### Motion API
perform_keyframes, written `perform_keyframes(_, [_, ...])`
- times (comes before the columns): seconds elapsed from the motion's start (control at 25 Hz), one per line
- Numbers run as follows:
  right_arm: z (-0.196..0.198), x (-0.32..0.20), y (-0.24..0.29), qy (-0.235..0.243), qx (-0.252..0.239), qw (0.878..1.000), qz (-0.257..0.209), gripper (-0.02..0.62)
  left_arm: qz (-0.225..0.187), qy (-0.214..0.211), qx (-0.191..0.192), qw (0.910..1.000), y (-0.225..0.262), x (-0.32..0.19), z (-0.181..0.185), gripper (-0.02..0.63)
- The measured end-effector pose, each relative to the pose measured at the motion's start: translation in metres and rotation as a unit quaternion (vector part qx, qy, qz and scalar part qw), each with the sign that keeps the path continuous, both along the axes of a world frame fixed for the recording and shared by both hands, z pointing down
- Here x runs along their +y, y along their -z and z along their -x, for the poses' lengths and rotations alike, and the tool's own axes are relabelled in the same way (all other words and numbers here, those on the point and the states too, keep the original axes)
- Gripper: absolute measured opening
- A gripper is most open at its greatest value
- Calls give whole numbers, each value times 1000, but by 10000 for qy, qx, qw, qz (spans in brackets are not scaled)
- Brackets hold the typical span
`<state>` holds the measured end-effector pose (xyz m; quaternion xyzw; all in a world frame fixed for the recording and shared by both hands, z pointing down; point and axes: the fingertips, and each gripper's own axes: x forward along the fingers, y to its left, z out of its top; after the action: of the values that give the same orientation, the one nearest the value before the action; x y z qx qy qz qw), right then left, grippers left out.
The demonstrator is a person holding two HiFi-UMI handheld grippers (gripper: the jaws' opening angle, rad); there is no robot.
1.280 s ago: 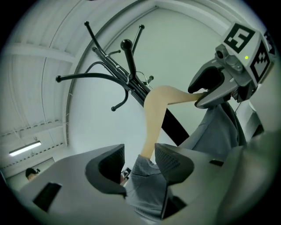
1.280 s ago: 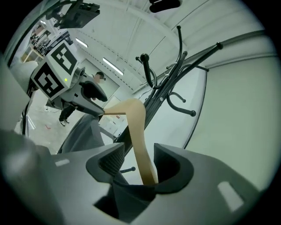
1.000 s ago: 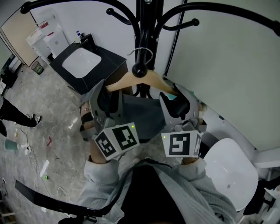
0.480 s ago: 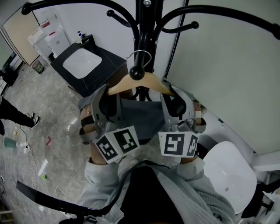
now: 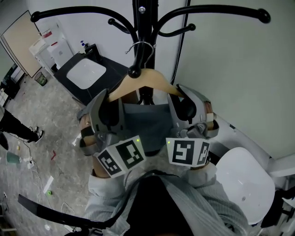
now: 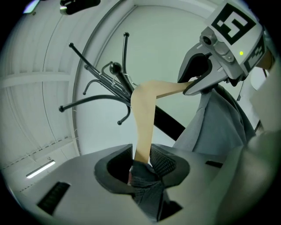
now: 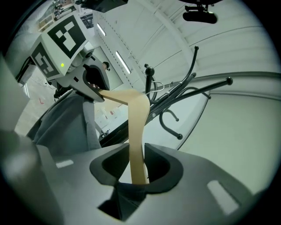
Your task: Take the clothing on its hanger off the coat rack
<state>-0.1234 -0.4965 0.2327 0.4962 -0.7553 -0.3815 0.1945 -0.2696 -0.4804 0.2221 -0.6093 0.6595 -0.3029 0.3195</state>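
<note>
A wooden hanger [image 5: 159,82] carries a grey garment [image 5: 145,120]. Its metal hook [image 5: 141,46] sits over an arm of the black coat rack [image 5: 140,25], behind a knobbed peg. My left gripper [image 5: 109,99] is shut on the hanger's left end, with wood and grey cloth [image 6: 145,180] pinched between its pads [image 6: 163,163]. My right gripper [image 5: 183,99] holds the right end. Its jaws are closing and the wooden arm [image 7: 136,132] is pressed between them. Each gripper view shows the other gripper at the hanger's far end.
A white chair [image 5: 242,182] stands at lower right, close to the pale wall. A black table with a white basin [image 5: 85,73] is behind on the left. A person's legs [image 5: 14,126] and loose cables are on the floor at left. Rack arms [image 5: 221,9] spread overhead.
Both grippers have closed their jaws on the hanger's ends. The grippers and hanger sit a little higher and further left in the head view.
</note>
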Motion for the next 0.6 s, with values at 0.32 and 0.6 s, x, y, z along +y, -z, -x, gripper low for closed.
perform_keyframes(0.32, [-50, 29, 27, -565, -18, 9980, -291, 103, -151, -568, -127, 9982, 25, 16, -50, 121])
perform_keyframes(0.6, [-111, 45, 2, -1336, -35, 9910, -20, 103, 265, -1348, -180, 9904, -4, 14, -113, 120])
